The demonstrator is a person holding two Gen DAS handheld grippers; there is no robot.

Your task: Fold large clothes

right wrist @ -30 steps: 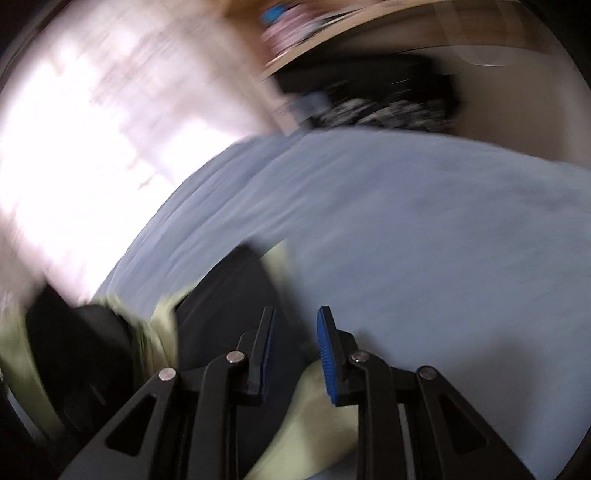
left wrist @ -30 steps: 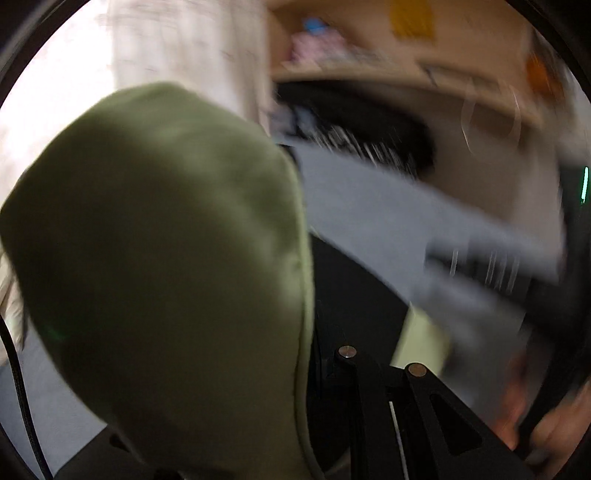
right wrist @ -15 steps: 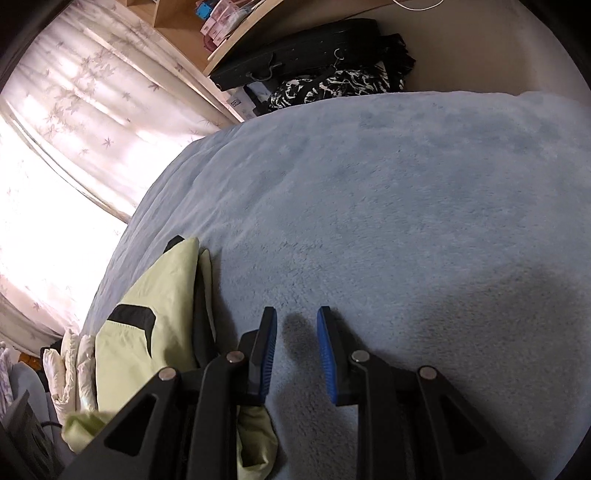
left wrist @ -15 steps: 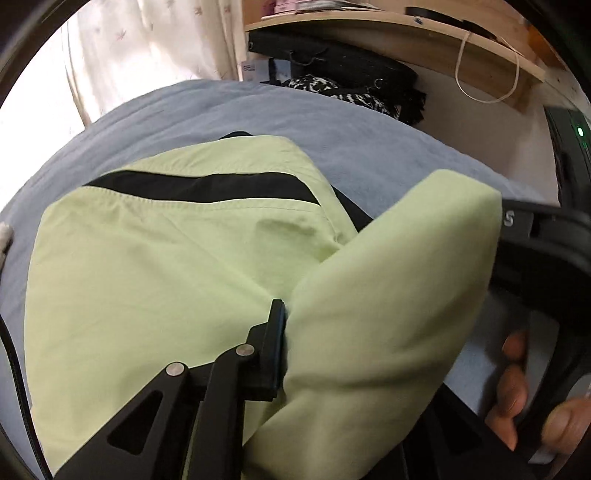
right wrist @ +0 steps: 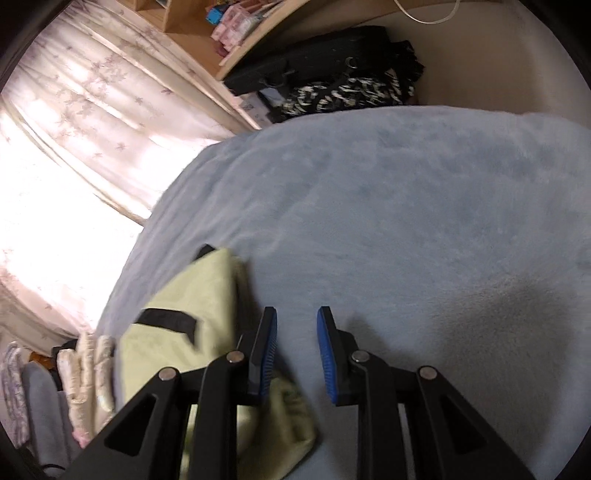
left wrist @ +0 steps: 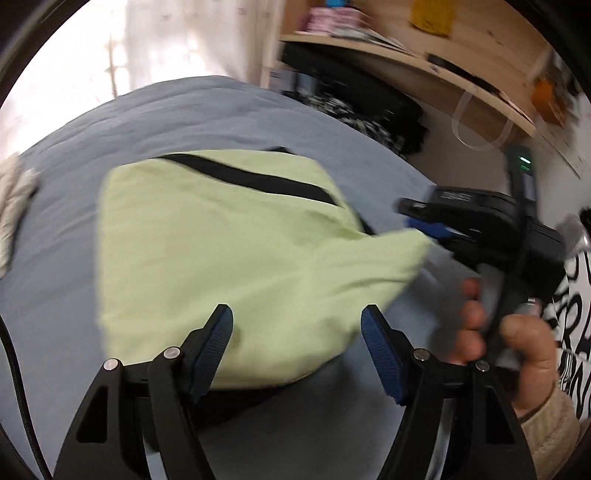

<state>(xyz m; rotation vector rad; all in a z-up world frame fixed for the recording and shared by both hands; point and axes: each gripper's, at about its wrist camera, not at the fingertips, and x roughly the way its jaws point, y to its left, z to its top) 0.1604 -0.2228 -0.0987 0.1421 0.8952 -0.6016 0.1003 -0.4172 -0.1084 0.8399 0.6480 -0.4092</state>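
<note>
Left claw (left wrist: 297, 345) jaws opening, green fold released and dropped onto the garment (left wrist: 229, 258), cloth now flat

The jacket (left wrist: 229, 258) is smooth, matt light-green woven cloth with a black cloth band. The bed (right wrist: 424, 221) has a soft, fuzzy grey-blue fleece cover. The left gripper (left wrist: 297, 325) is matt black plastic with ribbed blue pads and bright metal pins. The shelf (left wrist: 424, 62) is pale wood.

A bed covered by a pale blue fleece blanket (right wrist: 424, 206). Behind it, a sunlit sheer curtain with a leaf pattern (right wrist: 74, 122). A curved wooden shelf (left wrist: 443, 62) holds small pink packets (right wrist: 236, 18). Below the shelf, a black case (right wrist: 314, 55) rests on black-and-white patterned fabric (right wrist: 347, 92).
</note>
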